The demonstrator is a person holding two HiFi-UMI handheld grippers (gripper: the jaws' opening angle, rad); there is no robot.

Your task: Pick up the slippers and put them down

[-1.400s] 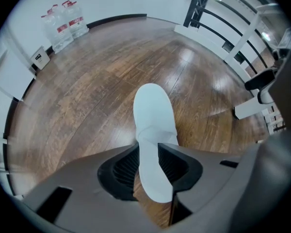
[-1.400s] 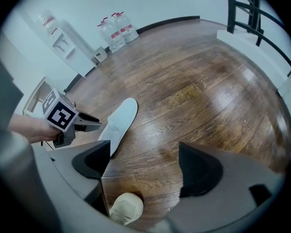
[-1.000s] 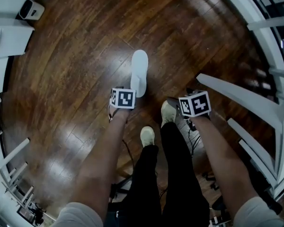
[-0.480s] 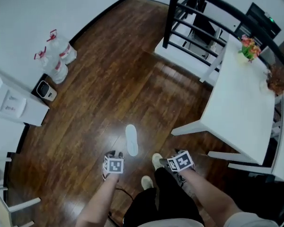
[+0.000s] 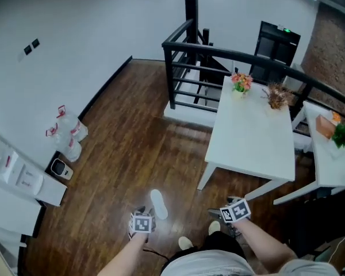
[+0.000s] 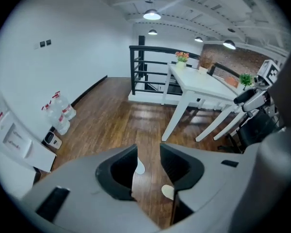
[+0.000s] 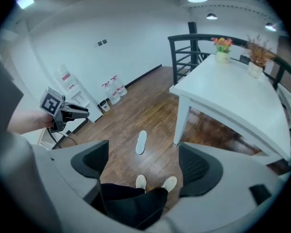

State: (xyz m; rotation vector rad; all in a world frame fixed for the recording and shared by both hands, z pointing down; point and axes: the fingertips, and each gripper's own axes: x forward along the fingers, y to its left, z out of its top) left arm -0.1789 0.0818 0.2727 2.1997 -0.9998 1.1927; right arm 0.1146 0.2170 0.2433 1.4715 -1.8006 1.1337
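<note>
One white slipper point(image 5: 158, 204) lies flat on the dark wood floor, just ahead of the person's shoes point(image 5: 186, 243). Both grippers hang high above it, pointing down. My left gripper point(image 5: 140, 216) is just left of the slipper in the head view. Its jaws stand a narrow gap apart and are opening, with nothing between them. In the left gripper view point(image 6: 149, 152) the slipper point(image 6: 140, 167) shows far below through that gap. My right gripper point(image 5: 225, 209) is open wide and empty. The right gripper view point(image 7: 143, 161) shows the slipper point(image 7: 141, 142) on the floor.
A white table point(image 5: 253, 137) with flower pots stands to the right, a second white table point(image 5: 333, 165) beyond it. A black railing point(image 5: 190, 68) runs at the back. Water bottles point(image 5: 69, 134) and a white cabinet point(image 5: 23, 180) line the left wall.
Both grippers and the head camera have risen far from the floor. The slipper has stayed where it lay and now looks small. The room has come into view.
</note>
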